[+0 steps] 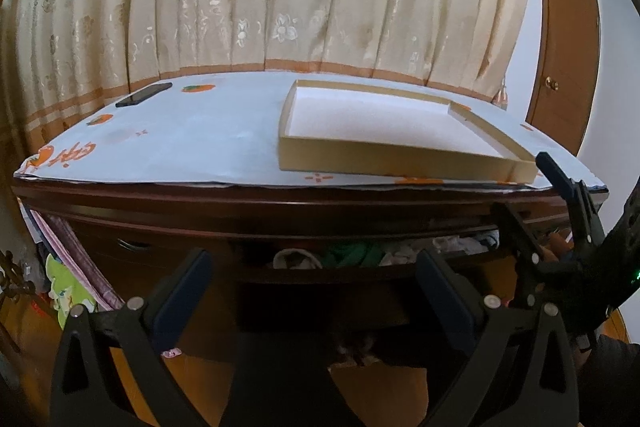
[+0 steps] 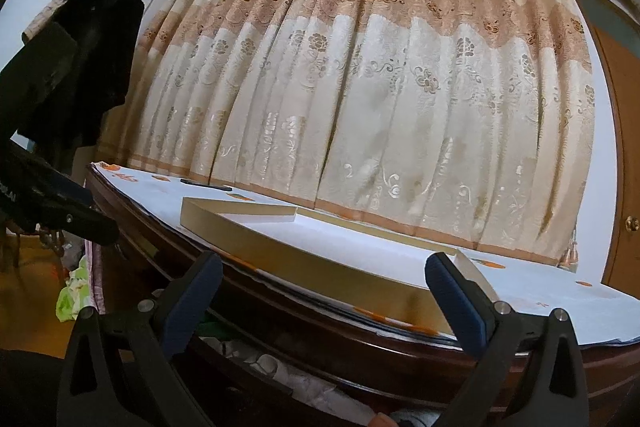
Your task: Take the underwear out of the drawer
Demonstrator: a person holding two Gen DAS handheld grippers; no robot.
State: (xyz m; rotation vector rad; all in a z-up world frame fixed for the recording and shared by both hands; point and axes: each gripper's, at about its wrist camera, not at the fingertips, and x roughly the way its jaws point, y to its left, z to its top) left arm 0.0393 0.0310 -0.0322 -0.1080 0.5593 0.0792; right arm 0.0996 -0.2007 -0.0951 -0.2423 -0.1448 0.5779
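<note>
A: Where is the left gripper (image 1: 314, 277)?

B: In front of the dark wooden dresser (image 1: 280, 211), level with the top drawer (image 1: 360, 263). Its fingers are spread wide and there is nothing between them.

A: And the drawer?

B: It is pulled out a little. In the gap, folded clothes show: a pale piece (image 1: 294, 259), something green (image 1: 352, 253) and white pieces (image 1: 452, 245) further right. I cannot tell which of them is the underwear.

A: The right gripper (image 2: 324, 291)?

B: It is also wide open and holds nothing. From its own camera it hangs above the right part of the open drawer, with white cloth (image 2: 320, 391) below it. In the left wrist view it shows at the right edge, by the dresser's front corner.

A: What lies on the worktop (image 1: 200, 139)?

B: A pale paper cover with orange prints. On it sits a shallow box (image 1: 384, 119) with gold sides and a white inside, near the front right. A dark phone (image 1: 144, 94) lies at the far left, well apart from the box.

A: Behind?

B: A cream and orange flowered curtain (image 2: 380, 87), and a wooden door (image 1: 568, 59) to the right.
</note>
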